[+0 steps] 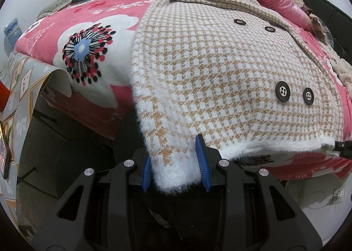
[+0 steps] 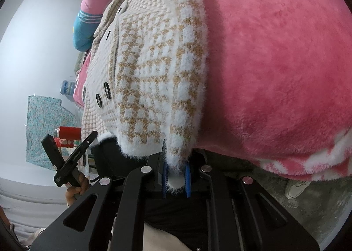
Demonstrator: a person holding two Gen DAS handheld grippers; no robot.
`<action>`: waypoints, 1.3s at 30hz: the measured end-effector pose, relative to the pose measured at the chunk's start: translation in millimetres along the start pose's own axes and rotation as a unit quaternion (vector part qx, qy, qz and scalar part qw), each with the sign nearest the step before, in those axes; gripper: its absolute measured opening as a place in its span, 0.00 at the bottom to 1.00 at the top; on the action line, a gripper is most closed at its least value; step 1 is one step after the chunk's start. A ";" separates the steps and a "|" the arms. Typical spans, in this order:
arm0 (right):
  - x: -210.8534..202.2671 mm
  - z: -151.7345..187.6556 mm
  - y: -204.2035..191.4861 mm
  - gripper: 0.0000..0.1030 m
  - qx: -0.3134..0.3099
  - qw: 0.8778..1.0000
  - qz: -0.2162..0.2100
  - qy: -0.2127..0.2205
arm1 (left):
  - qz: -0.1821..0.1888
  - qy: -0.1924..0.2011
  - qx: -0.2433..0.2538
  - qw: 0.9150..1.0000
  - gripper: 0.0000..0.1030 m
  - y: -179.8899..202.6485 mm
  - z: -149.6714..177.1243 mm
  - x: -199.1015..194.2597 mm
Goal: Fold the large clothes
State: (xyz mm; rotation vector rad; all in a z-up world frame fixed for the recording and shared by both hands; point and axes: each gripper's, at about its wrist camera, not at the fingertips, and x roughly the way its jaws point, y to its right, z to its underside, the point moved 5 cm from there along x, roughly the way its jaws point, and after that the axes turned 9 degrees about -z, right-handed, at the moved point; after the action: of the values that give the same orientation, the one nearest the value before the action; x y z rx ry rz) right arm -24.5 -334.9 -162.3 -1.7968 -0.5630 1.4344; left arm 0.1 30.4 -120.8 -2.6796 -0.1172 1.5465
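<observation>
Coat [image 1: 220,79]: soft, fuzzy, I'd grip the hem corners.
Left gripper [image 1: 176,163]: apparently clamping hem.
Right gripper [image 2: 176,178]: pinching hem.

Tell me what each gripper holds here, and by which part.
Both hold the checked knit coat by its fuzzy white bottom hem: left gripper on one hem corner, right gripper on the other.

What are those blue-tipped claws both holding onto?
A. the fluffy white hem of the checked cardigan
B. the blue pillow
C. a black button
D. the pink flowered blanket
A: the left gripper and right gripper each pinch the fuzzy white hem of the checked cardigan.
</observation>
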 end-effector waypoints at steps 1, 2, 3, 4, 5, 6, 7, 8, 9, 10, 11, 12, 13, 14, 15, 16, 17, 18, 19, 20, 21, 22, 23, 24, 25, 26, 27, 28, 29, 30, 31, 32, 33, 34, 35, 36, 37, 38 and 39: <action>0.0 0.1 -0.1 0.12 0.000 1.000 0.000 0.000 | 0.000 0.000 0.000 1.000 0.33 -0.2 0.0 0.1; 0.0 0.2 -0.1 0.12 0.000 1.000 0.000 0.000 | 0.000 0.000 0.000 1.000 0.33 0.6 0.3 -0.2; 0.1 0.0 0.1 0.12 0.000 1.000 0.000 0.000 | 0.000 0.000 0.000 1.000 0.33 -0.5 0.0 0.2; 0.2 0.0 -0.1 0.12 0.000 1.000 0.000 0.000 | 0.000 0.000 0.000 1.000 0.33 -0.4 0.2 0.3; 0.4 0.3 -0.5 0.12 0.000 1.000 -0.001 0.000 | 0.000 0.000 0.000 1.000 0.33 0.7 0.5 -0.2; 0.1 0.0 -0.4 0.12 0.000 1.000 -0.001 0.000 | -0.001 0.001 0.001 1.000 0.33 0.3 0.2 0.0; 0.1 0.1 -0.8 0.12 0.000 1.000 -0.001 0.001 | -0.002 0.001 0.002 1.000 0.33 0.3 -0.1 0.1; -0.3 0.2 -1.8 0.12 -0.003 1.000 0.000 0.001 | -0.002 0.002 0.002 1.000 0.33 0.0 -0.6 0.4; -0.2 0.2 -1.7 0.12 -0.004 1.000 0.000 0.002 | -0.003 0.002 0.003 1.000 0.33 0.9 -0.9 0.4; -0.4 0.4 -2.4 0.12 -0.006 1.000 0.001 0.003 | -0.003 0.003 0.003 1.000 0.33 0.8 -1.3 0.4; -0.9 0.4 -3.2 0.11 -0.009 1.000 0.001 0.004 | -0.002 0.004 0.003 1.000 0.33 0.5 -1.4 0.5; -1.5 0.6 -5.8 0.10 -0.015 1.000 -0.001 0.005 | -0.002 0.006 0.003 1.000 0.33 1.0 -1.5 0.0; -2.4 0.6 -9.6 0.10 -0.021 1.000 -0.003 0.005 | 0.001 0.009 0.002 1.000 0.32 0.3 -2.0 -0.6; -2.8 0.5 -12.6 0.09 -0.026 1.000 -0.005 0.006 | 0.004 0.010 0.001 1.000 0.30 0.1 -2.3 -1.1; -4.3 0.1 -18.3 0.09 -0.034 0.999 -0.009 0.008 | 0.010 0.010 -0.002 1.000 0.25 -1.2 -2.8 -1.3; -6.0 -0.7 -24.4 0.09 -0.043 0.999 -0.013 0.010 | 0.016 0.009 -0.007 1.000 0.22 -3.5 -4.1 -1.4; -7.1 -1.4 -27.9 0.09 -0.048 0.999 -0.015 0.012 | 0.024 0.008 -0.012 1.000 0.19 -5.0 -5.8 -1.9; -9.0 -3.3 -34.2 0.09 -0.053 0.998 -0.020 0.015 | 0.029 0.009 -0.015 0.999 0.17 -5.0 -6.7 -3.3; -10.2 -5.2 -38.2 0.08 -0.055 0.998 -0.024 0.018 | 0.034 0.011 -0.017 0.999 0.15 -6.8 -9.3 -5.0; -10.5 -6.2 -40.8 0.08 -0.056 0.998 -0.027 0.020 | 0.039 0.015 -0.018 0.999 0.14 -7.2 -11.9 -7.5; -11.7 -9.5 -46.7 0.08 -0.057 0.998 -0.034 0.024 | 0.045 0.020 -0.019 0.999 0.13 -7.2 -14.4 -11.2; -12.5 -11.4 -49.5 0.08 -0.058 0.997 -0.038 0.027 | 0.052 0.025 -0.020 0.998 0.12 -6.8 -16.7 -14.7; -13.9 -15.4 -56.4 0.08 -0.061 0.997 -0.046 0.033 | 0.059 0.031 -0.020 0.998 0.12 -6.7 -20.1 -18.4; -15.7 -19.0 -61.7 0.08 -0.063 0.996 -0.053 0.038 | 0.064 0.037 -0.019 0.997 0.12 -6.3 -23.5 -22.9; -17.5 -22.4 -67.4 0.08 -0.066 0.995 -0.059 0.043 | 0.068 0.042 -0.019 0.997 0.12 -6.1 -25.8 -25.4; -19.0 -24.9 -71.2 0.08 -0.068 0.995 -0.062 0.047 | 0.074 0.047 -0.018 0.996 0.11 -6.1 -29.9 -28.5; -21.6 -30.0 -77.6 0.08 -0.074 0.994 -0.066 0.054 | 0.080 0.053 -0.017 0.995 0.11 -6.8 -36.1 -32.4; -23.3 -34.1 -83.2 0.08 -0.078 0.993 -0.068 0.059 | 0.084 0.057 -0.017 0.995 0.11 -5.6 -39.1 -35.5; -24.9 -38.6 -88.7 0.08 -0.083 0.992 -0.070 0.064 | 0.088 0.062 -0.017 0.994 0.11 -5.9 -43.9 -37.9; -26.4 -42.0 -91.5 0.08 -0.085 0.992 -0.072 0.067 | 0.093 0.065 -0.018 0.993 0.11 -5.3 -46.7 -40.4; -27.2 -46.4 -96.1 0.08 -0.088 0.991 -0.074 0.072 | 0.098 0.067 -0.018 0.993 0.11 -5.2 -49.3 -42.4; -27.3 -50.9 -100.1 0.08 -0.090 0.990 -0.075 0.076 | 0.101 0.069 -0.019 0.992 0.11 -4.7 -51.8 -44.3; -27.6 -53.5 -101.4 0.08 -0.090 0.990 -0.077 0.079 | 0.106 0.071 -0.021 0.992 0.11 -6.4 -58.2 -44.7; -26.9 -58.6 -103.8 0.08 -0.088 0.990 -0.079 0.082 | 0.110 0.072 -0.022 0.991 0.11 -6.8 -60.7 -45.7; -26.4 -61.9 -104.6 0.08 -0.087 0.989 -0.079 0.085 | 0.114 0.072 -0.024 0.991 0.11 -6.7 -63.7 -45.9; -25.3 -64.6 -106.1 0.08 -0.085 0.989 -0.079 0.087 | 0.118 0.072 -0.027 0.990 0.11 -8.9 -70.1 -44.4; -25.9 -69.1 -106.2 0.08 -0.084 0.989 -0.079 0.088 | 0.120 0.072 -0.029 0.990 0.11 -9.4 -73.4 -44.2; -24.9 -74.3 -107.1 0.08 -0.082 0.989 -0.078 0.091 | 0.122 0.072 -0.030 0.989 0.11 -10.0 -76.9 -43.9; -24.8 -77.3 -109.4 0.08 -0.081 0.989 -0.078 0.093 | 0.123 0.072 -0.031 0.989 0.11 -11.2 -80.7 -42.6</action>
State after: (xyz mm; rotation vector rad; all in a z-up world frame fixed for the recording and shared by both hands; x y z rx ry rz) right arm 55.0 -307.4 -55.2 -1.9427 -0.7218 1.1297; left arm 48.3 37.6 -42.8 -2.9376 0.1814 1.4192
